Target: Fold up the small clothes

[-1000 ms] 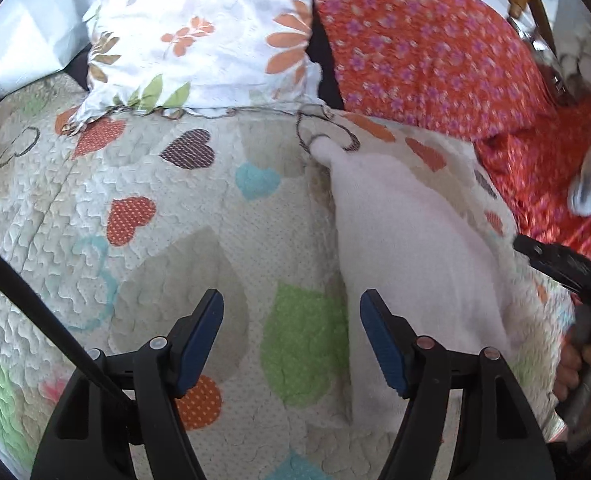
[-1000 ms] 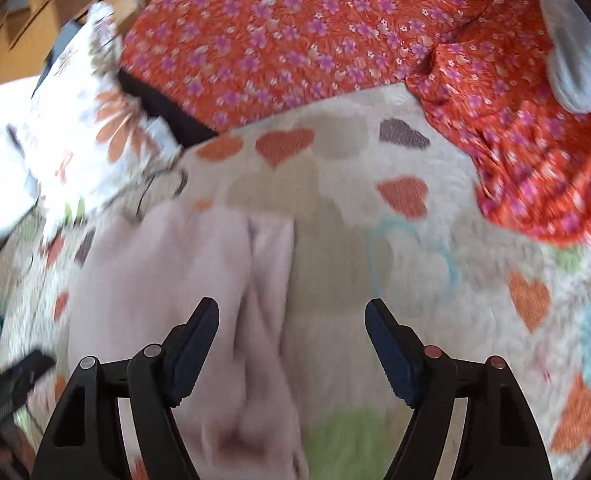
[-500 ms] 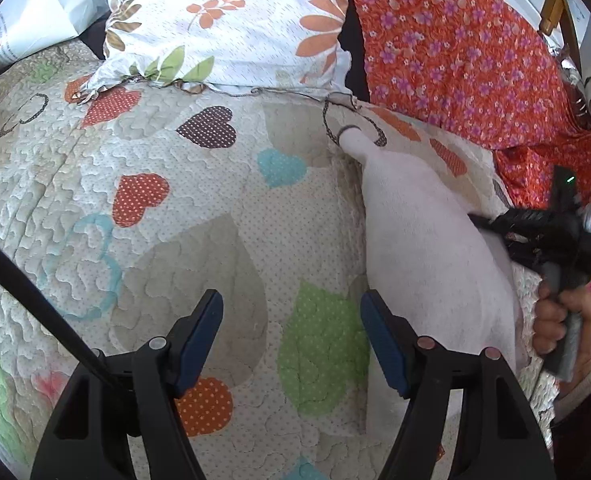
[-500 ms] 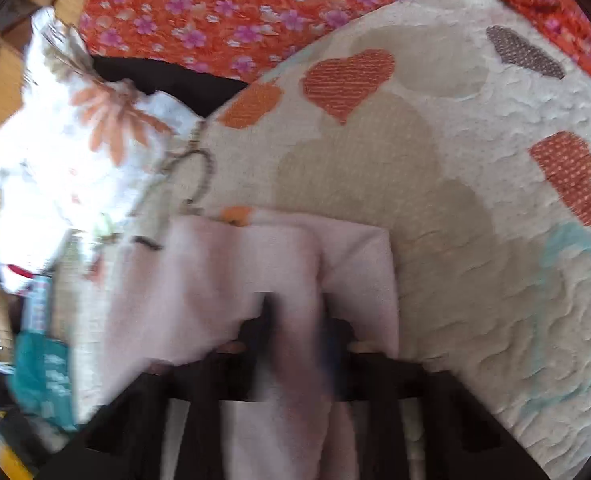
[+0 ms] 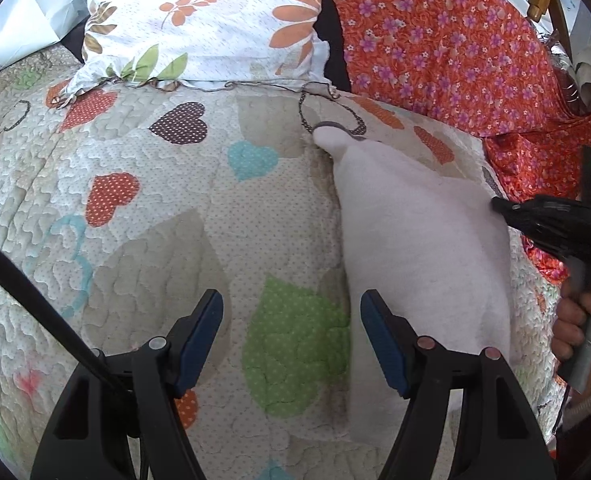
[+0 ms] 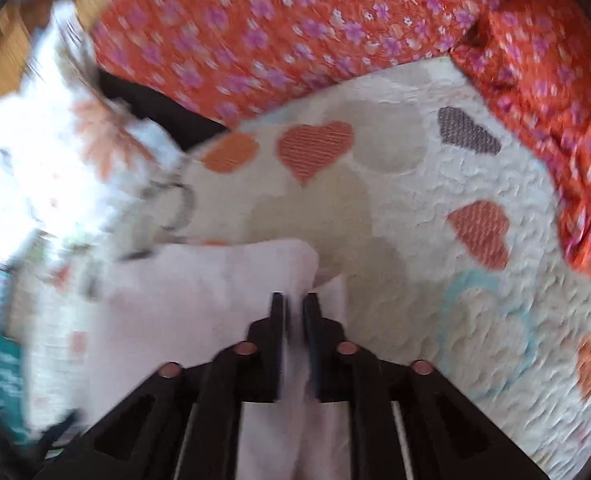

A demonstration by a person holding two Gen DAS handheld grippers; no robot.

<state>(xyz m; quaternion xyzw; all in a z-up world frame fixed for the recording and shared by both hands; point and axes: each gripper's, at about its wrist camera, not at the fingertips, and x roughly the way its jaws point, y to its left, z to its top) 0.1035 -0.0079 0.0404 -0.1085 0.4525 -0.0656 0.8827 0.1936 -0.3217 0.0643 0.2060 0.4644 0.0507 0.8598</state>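
Left wrist view shows the pale pink fleece garment (image 5: 423,240) lying on the cream quilted bedspread with coloured hearts (image 5: 155,240), its long axis running from near the camera up and slightly leftward, with a narrow rounded end pointing toward the white floral pillow (image 5: 215,24) at the head of the bed. That tip touches a thin dark looped cord (image 5: 327,120) lying on the quilt. The garment's left edge runs fairly straight just right of the green heart patch (image 5: 295,344); its right edge lies near the orange flowered fabric (image 5: 455,48) heaped along the far right. The left gripper (image 5: 291,336) hangs with its jaws spread wide and holding nothing, over the green heart, its right blue-padded finger (image 5: 379,340) at the garment's left edge. To its left stretches a broad bare reach of quilt, well apart from the pillow. The right gripper (image 5: 507,208), gripped by a bare hand (image 5: 575,328), meets the garment's right edge. Right wrist view, blurred, shows this gripper (image 6: 294,312) with jaws drawn nearly together, pinching a fold of the pink fleece (image 6: 199,304) between them; bare quilt (image 6: 435,264) lies open to its right up to the orange fabric (image 6: 295,32).
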